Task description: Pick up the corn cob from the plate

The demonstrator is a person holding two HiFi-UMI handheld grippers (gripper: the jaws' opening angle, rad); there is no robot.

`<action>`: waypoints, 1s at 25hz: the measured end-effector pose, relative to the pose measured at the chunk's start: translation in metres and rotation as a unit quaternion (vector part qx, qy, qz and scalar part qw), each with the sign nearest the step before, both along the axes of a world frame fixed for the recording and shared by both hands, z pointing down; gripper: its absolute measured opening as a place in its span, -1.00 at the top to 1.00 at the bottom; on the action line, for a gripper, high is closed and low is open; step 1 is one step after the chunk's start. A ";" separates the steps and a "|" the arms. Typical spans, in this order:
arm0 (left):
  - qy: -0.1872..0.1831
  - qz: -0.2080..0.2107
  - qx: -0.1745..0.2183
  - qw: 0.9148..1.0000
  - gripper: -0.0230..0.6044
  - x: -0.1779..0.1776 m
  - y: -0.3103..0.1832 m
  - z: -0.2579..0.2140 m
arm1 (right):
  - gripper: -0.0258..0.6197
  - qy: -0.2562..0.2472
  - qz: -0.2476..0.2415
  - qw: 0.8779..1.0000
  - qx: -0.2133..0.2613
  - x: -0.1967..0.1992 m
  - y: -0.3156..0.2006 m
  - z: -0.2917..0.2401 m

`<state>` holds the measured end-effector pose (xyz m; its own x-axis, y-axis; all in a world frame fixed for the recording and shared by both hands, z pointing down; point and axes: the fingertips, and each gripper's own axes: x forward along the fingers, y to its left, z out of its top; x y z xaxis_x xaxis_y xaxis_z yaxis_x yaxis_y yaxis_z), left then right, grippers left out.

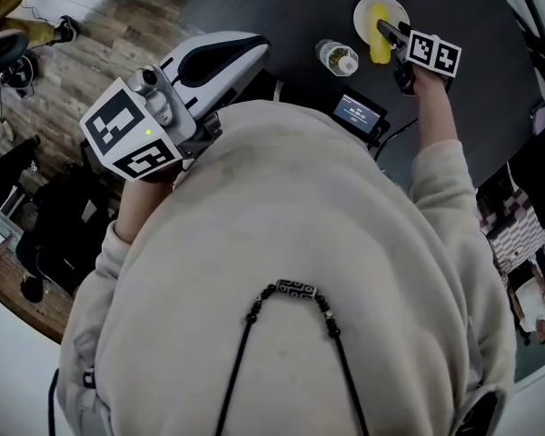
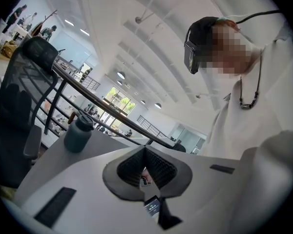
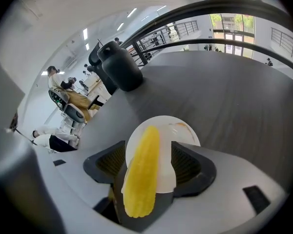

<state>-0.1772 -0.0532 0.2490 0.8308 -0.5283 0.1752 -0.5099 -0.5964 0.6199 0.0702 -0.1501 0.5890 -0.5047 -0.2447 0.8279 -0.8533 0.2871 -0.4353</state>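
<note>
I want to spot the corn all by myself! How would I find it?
Look at the big dark grey table. On it sits a small round white plate, not far from a dark bottle. The long yellow corn cob lies across that plate, and it is the only bright yellow thing on the table.

We count one corn cob [image 1: 379, 45] on one plate [image 1: 365, 7], one bottle [image 1: 337, 58] just beside the plate, and one small screen [image 1: 359, 112] near the plate.
</note>
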 end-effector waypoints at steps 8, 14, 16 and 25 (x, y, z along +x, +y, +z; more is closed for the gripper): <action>0.001 -0.004 -0.002 1.000 0.93 -0.001 0.002 0.000 | 0.02 0.017 -0.005 0.999 -0.026 0.000 0.010 0.017; 0.000 -0.006 -0.003 1.000 0.93 -0.001 0.002 0.002 | 0.02 0.013 -0.016 0.999 -0.039 -0.008 0.013 0.026; 0.000 -0.006 -0.003 1.000 0.93 0.000 0.002 0.003 | 0.02 0.012 -0.021 0.999 -0.044 -0.012 0.016 0.029; 0.001 -0.009 -0.003 1.000 0.93 -0.001 0.006 0.002 | 0.12 0.044 -0.033 0.997 -0.051 -0.012 0.019 0.038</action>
